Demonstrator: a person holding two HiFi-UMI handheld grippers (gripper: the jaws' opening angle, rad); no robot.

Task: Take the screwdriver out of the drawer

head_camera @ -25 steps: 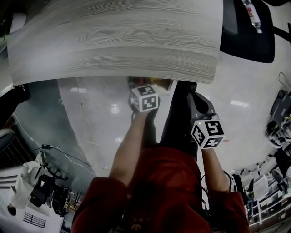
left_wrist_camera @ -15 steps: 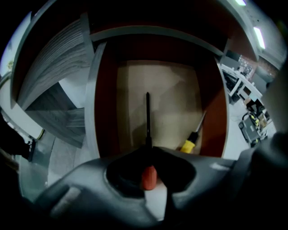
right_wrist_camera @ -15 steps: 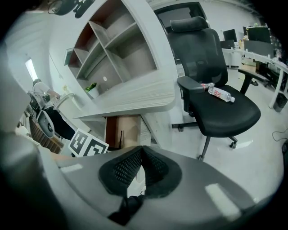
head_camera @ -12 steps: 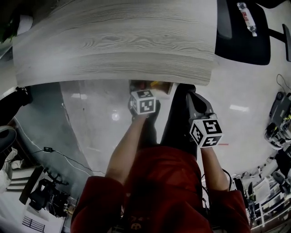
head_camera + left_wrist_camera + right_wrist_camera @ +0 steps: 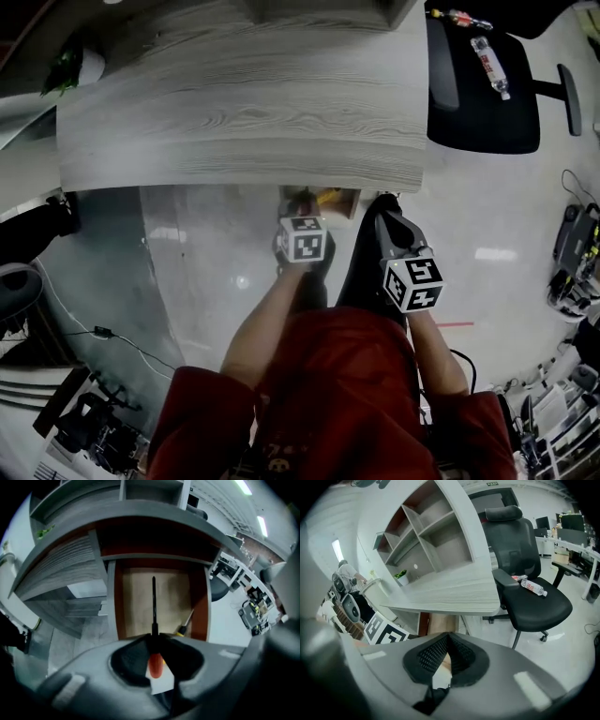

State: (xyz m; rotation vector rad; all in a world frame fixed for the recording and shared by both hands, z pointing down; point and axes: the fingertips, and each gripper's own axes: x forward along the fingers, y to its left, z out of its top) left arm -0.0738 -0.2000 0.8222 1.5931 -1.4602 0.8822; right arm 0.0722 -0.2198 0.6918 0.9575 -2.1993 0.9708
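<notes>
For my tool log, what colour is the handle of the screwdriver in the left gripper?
The screwdriver's handle is orange-red, clearest in the left gripper view.

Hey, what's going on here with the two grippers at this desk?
A person holds a gripper in each hand at an open drawer under the desk. The left gripper is shut on a red-handled screwdriver, whose black shaft points out over the drawer. A second, yellow-handled screwdriver lies in the drawer. The right gripper is shut and holds nothing.

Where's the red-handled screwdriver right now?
Left gripper view, centre: the screwdriver is clamped in the left tongs, its shaft above the open drawer.
</notes>
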